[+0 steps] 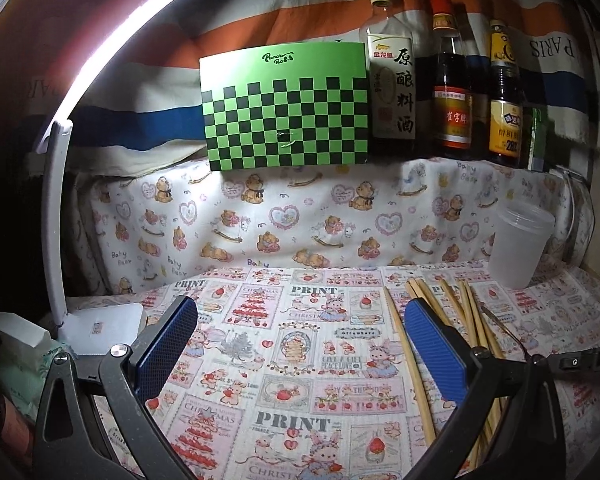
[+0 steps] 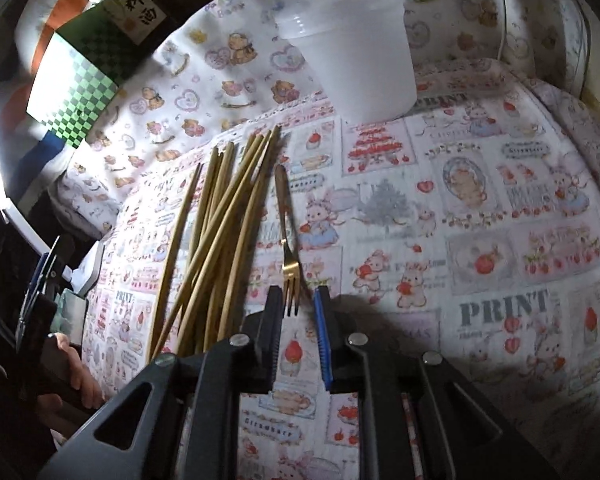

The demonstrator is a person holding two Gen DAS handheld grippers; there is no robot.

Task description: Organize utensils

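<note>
Step in hand: picking up the fork (image 2: 287,236), by my reading; the right gripper (image 2: 298,320) is lowered over its tine end, at the near end of the utensils on the patterned cloth (image 2: 480,208).
Right gripper: its jaws stand narrowly apart with the fork's tines between them; a gap shows on each side of the tines, so the pads do not look to be pressing yet.
Left gripper (image 1: 300,344): jaws wide apart, nothing between them, hovering over bare cloth just left of the chopsticks.
Fork: gold, lying flat on the cloth, handle pointing away toward the cup, tines toward the right gripper; it lies just beside the right edge of the chopstick pile.
Chopsticks (image 2: 220,232): a loose, crossed bundle lying flat, none in the cup; one stick (image 2: 176,248) lies a little apart on the left.
Cup (image 2: 356,48): a translucent white plastic cup, upright at the far edge of the cloth, beyond the utensils; I cannot see inside it.
Progress: early, I judge, since every utensil in view is still on the cloth.
Next move calls for: closing firmly on the thin tines, lifting without disturbing the neighbouring chopsticks, then tipping the fork upright to drop it into the cup.
Risk: the slim metal could twist or slip from the pads.
</note>
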